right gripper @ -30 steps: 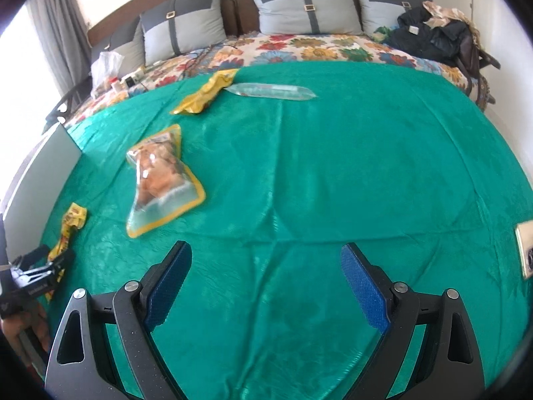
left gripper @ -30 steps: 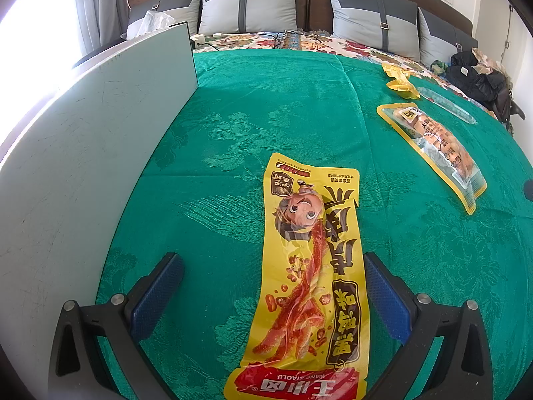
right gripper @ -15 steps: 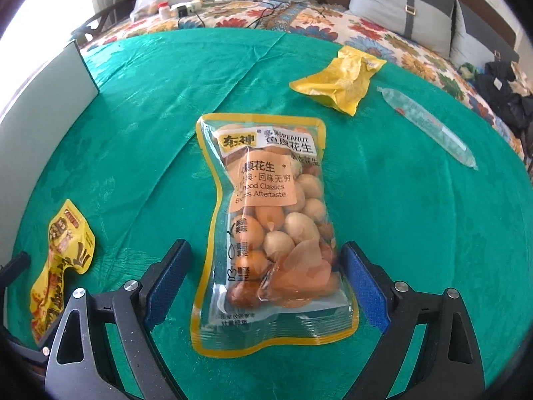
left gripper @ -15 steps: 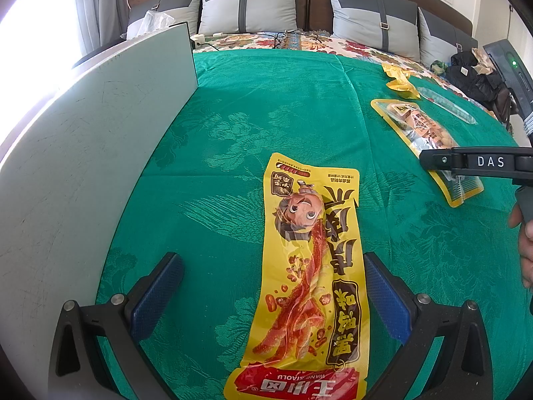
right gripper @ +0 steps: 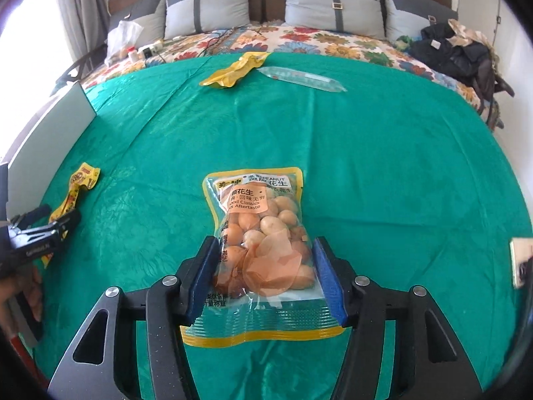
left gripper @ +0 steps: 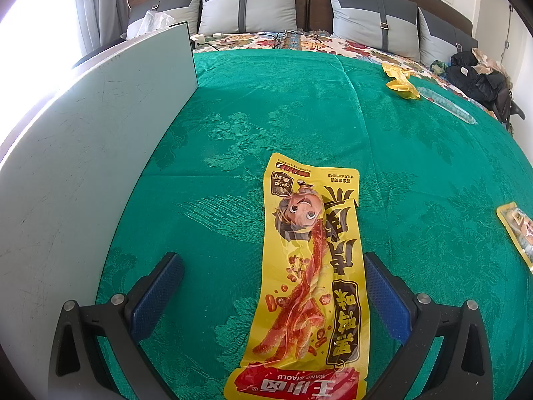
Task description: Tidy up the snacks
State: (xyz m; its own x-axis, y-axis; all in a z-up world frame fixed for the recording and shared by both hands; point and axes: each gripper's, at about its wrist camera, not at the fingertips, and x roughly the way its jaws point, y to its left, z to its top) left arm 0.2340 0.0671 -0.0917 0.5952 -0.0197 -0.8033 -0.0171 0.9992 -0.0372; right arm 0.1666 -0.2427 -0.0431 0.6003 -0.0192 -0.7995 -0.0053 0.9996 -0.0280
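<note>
Peanuts in their clear bag point(right gripper: 263, 233) sat between our right gripper point(right gripper: 265, 276) pads, whose jaws had just been closing and were touching its sides on the green bedspread point(right gripper: 383, 166). Our left gripper point(left gripper: 273, 300) stood spread over the yellow spicy-strip packet point(left gripper: 309, 283). We judged the slick, bulging film could squirt out or crush the nuts.

A green brocade bedspread point(right gripper: 366, 153) covers the bed. At ten o'clock a pale grey board point(left gripper: 83, 153) stands upright. Grey pillows point(right gripper: 329, 3) line the headboard at twelve, above a floral sheet point(right gripper: 319, 43). Dark clothing point(right gripper: 456, 53) is heaped at two o'clock.
</note>
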